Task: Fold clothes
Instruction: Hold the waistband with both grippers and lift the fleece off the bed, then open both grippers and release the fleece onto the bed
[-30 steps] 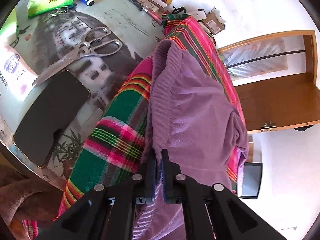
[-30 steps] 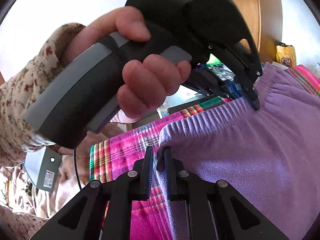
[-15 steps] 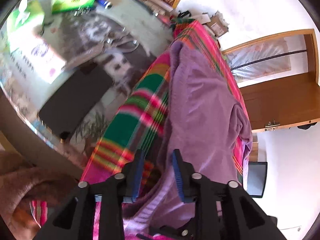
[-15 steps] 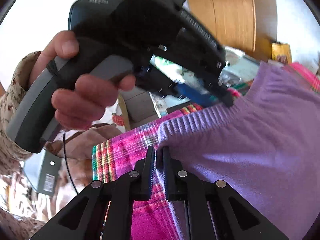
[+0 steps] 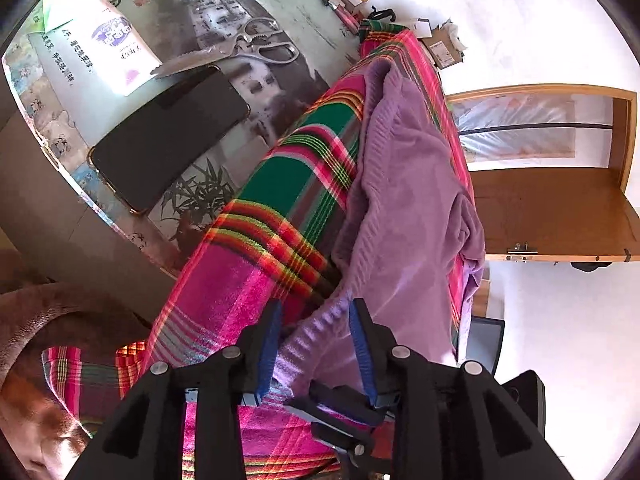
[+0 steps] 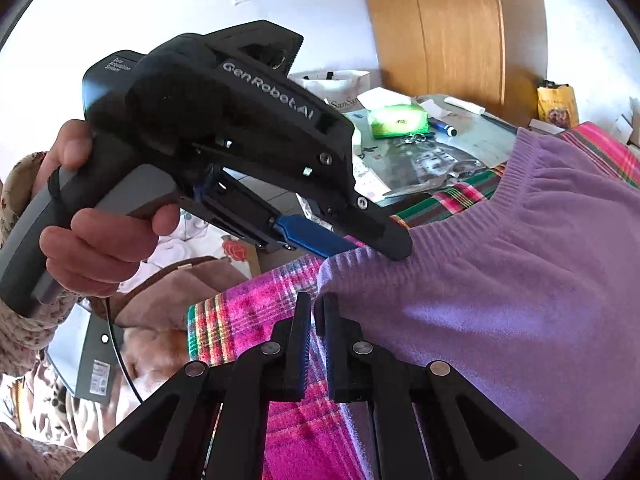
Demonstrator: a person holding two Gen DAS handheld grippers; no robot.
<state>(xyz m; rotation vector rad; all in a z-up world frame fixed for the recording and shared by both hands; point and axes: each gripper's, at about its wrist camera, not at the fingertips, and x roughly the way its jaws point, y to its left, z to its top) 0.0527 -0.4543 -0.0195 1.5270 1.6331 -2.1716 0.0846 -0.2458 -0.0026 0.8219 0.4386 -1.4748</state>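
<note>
At the far left of the right wrist view a hand (image 6: 96, 248) in a flowered sleeve is gripping the grey handle of the left gripper (image 5: 316, 344). Its blue-padded jaws have just been opening and are now standing apart, with the ribbed hem of the soft lilac knitted garment (image 5: 412, 200) lying between them but not pressed by the pads. The right gripper (image 6: 317, 340) is closing and is now pinching that same hem near its corner, fingers almost together on the cloth.

The garment is lying rumpled along a bright pink, green and yellow plaid blanket (image 5: 280, 200) that is covering the table's edge, its ribbed band running up the left side and a fold bunching at the right.

To the left of the blanket, on the printed glass tabletop (image 5: 208, 16), a black smartphone (image 5: 168, 144) is lying flat beside steel kitchen scissors (image 5: 240, 46) and a white tissue pack (image 5: 116, 52); a green tissue pack (image 6: 394, 120) is sitting farther back. A wooden door (image 5: 552, 216) is showing at the right.
</note>
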